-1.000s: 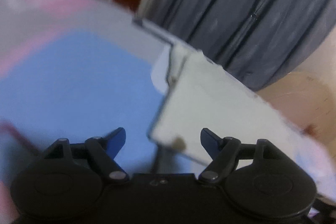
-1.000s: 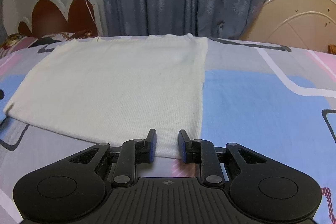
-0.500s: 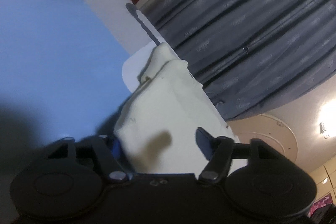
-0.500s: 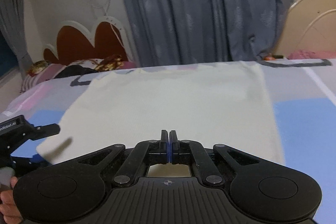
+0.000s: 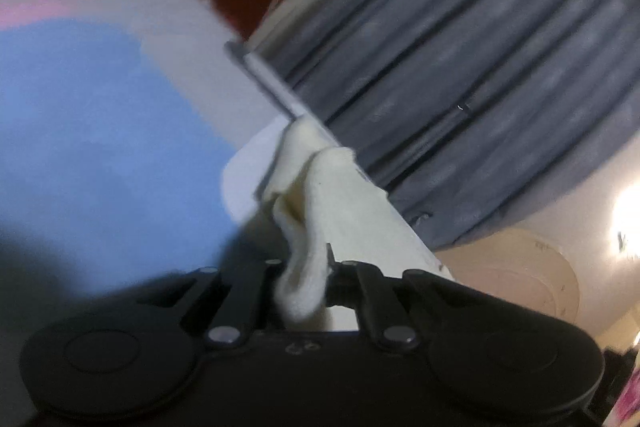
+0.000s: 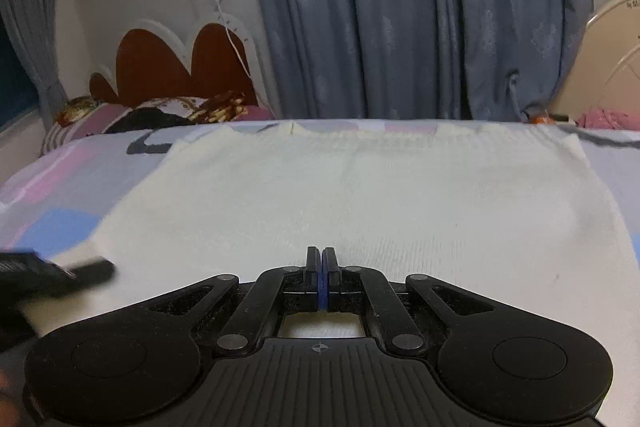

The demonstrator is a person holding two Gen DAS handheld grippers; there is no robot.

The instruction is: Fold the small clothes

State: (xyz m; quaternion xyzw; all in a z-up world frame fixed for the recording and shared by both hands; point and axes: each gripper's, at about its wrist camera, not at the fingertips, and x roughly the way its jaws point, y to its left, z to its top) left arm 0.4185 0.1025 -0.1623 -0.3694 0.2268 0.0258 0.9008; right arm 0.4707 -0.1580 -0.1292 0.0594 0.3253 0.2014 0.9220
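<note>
The cream garment [image 6: 360, 211] lies spread almost flat on the bed [image 6: 60, 187], filling the middle of the right wrist view from the near edge to the far hem by the curtain [image 6: 400, 7], so no fold looks made yet and the work seems to be at its very start. At the lower left of that view the left gripper [image 6: 86, 269] shows as a dark blur at the garment's left edge. In the left wrist view its jaws have just been closing and now pinch a bunched lip of the garment [image 5: 304, 267] low in the centre of the frame; the cloth rises in a ridge from the left gripper [image 5: 306, 279] toward the curtain at upper right, with the blue patch of the bed to the left. So one edge is gripped. Further right, at lower centre of the right wrist view, the right gripper [image 6: 322, 275] has its blue pads pressed together; cloth lies right at and beneath them, but I cannot tell whether any of it is caught between the pads. What looks left is nearly everything: lifting the held side, carrying it across the spread body, laying it down, smoothing it, and then any further fold to make it compact.
</note>
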